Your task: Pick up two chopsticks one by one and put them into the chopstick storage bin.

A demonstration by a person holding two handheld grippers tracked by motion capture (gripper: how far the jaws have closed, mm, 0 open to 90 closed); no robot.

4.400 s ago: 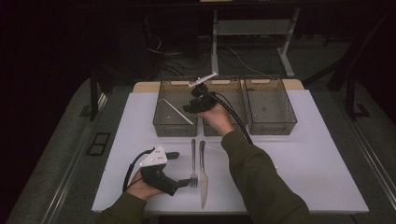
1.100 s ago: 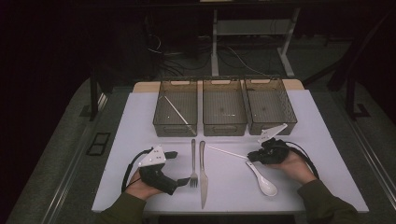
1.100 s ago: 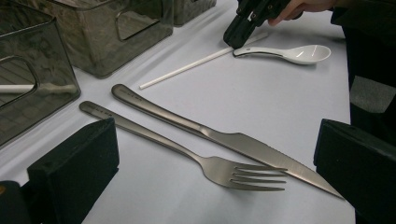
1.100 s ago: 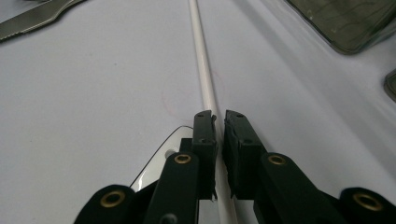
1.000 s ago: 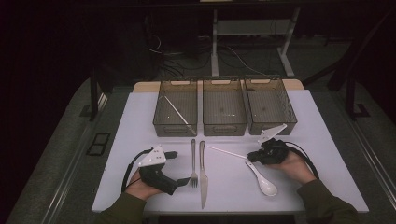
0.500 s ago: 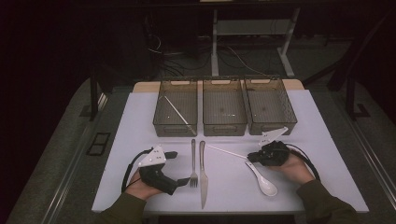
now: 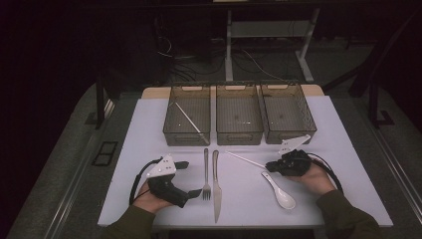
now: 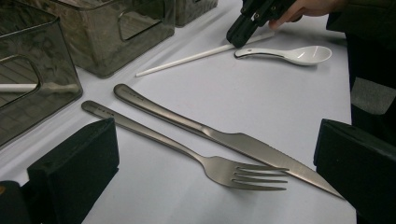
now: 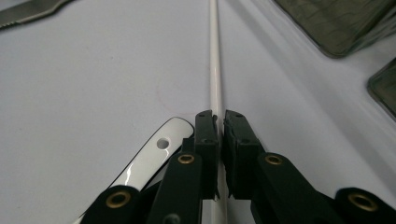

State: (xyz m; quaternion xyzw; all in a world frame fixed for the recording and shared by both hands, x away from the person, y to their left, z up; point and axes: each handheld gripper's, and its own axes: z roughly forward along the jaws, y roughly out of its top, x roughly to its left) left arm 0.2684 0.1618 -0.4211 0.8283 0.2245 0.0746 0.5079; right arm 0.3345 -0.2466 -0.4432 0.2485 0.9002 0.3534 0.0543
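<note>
A white chopstick (image 7: 245,159) lies on the white table (image 7: 348,164), right of the middle. My right gripper (image 7: 269,166) is shut on its near end; in the right gripper view the jaws pinch the chopstick (image 9: 214,60) at the right gripper (image 9: 219,116) tips. A white spoon (image 7: 279,191) lies just beside them, its handle (image 9: 154,156) under the left jaw. My left gripper (image 7: 191,178) rests on the table at the front left, open, next to a steel fork (image 7: 206,174) and knife (image 7: 216,184). The fork (image 8: 187,151) and knife (image 8: 224,137) lie ahead of its wide jaws.
Three smoky plastic bins stand in a row at the back: the left bin (image 7: 174,135) holds another white chopstick (image 7: 188,118), then come the middle bin (image 7: 239,137) and the right bin (image 7: 286,137). Cables trail from both grippers.
My right hand has come back from the left bin to the table's right side and settled on the chopstick's end. Within the last second nothing has visibly moved. The left hand has stayed put.
</note>
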